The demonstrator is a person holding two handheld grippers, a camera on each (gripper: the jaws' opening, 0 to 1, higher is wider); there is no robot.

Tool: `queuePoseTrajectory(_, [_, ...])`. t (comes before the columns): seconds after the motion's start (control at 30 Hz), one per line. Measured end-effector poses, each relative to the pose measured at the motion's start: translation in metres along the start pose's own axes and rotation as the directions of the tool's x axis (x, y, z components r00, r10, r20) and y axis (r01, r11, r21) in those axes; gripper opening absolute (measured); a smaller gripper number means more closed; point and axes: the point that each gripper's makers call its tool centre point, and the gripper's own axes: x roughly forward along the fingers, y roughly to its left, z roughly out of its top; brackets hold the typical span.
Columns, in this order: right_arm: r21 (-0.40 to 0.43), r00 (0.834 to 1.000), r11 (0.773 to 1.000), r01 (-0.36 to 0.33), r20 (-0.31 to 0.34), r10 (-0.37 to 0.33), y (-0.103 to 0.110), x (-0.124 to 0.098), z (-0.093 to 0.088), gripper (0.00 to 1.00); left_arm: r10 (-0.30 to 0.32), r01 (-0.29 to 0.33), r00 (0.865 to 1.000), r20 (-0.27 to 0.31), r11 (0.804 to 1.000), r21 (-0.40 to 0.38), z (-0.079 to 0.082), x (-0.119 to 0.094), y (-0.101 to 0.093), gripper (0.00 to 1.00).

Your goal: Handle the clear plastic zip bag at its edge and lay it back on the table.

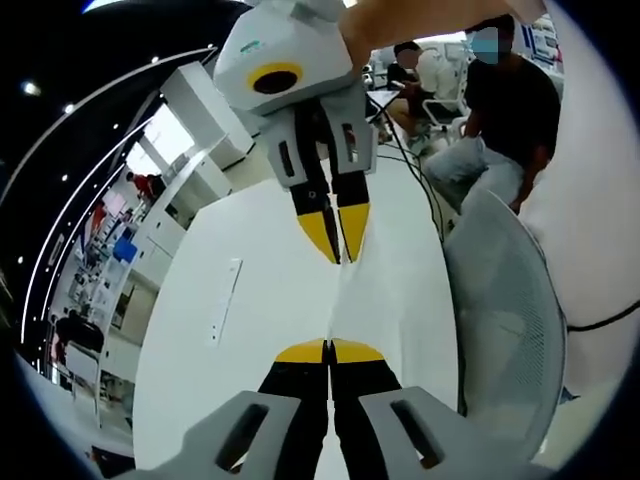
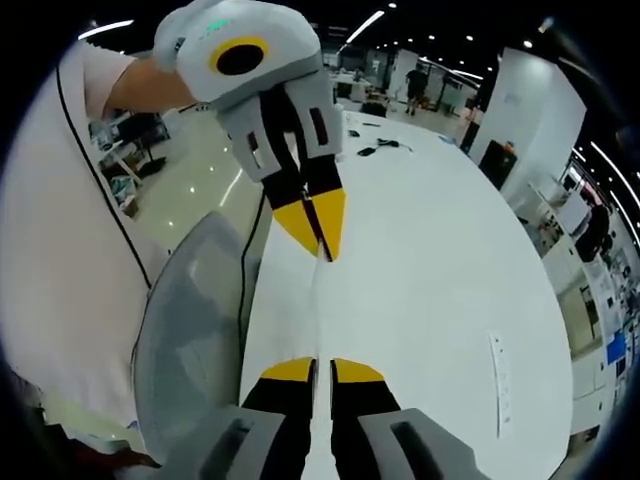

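White table [image 1: 250, 300], both tongs pinched on bag [image 1: 390, 290].

Open-plan lab or office — long white table [image 2: 430, 290], mesh chair [image 1: 505, 300], ceiling strip lights [image 2: 365, 25], seated people [image 1: 500, 110]

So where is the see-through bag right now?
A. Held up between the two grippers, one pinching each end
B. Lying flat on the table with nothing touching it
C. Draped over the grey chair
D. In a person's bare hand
A: the clear plastic zip bag is stretched between the left gripper and the right gripper, both shut on its edges, above the white table.
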Motion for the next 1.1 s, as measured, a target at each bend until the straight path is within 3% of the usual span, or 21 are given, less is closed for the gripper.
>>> queuePoseTrajectory(0.67, [-0.025,1.000,1.000,0.017,-0.010,-0.017,-0.0016,0.0004,-0.0007,0.00,0.020,-0.020,1.000,0.000,0.999,-0.044,-0.0029,0.0017,0.0011,0.00])
queuePoseTrajectory(1.1, [-0.041,0.999,0.998,0.038,-0.034,-0.039,-0.0043,-0.0014,-0.0022,0.00,0.031,-0.031,0.999,0.012,0.999,-0.021,0.0019,0.0018,0.0028,0.04])
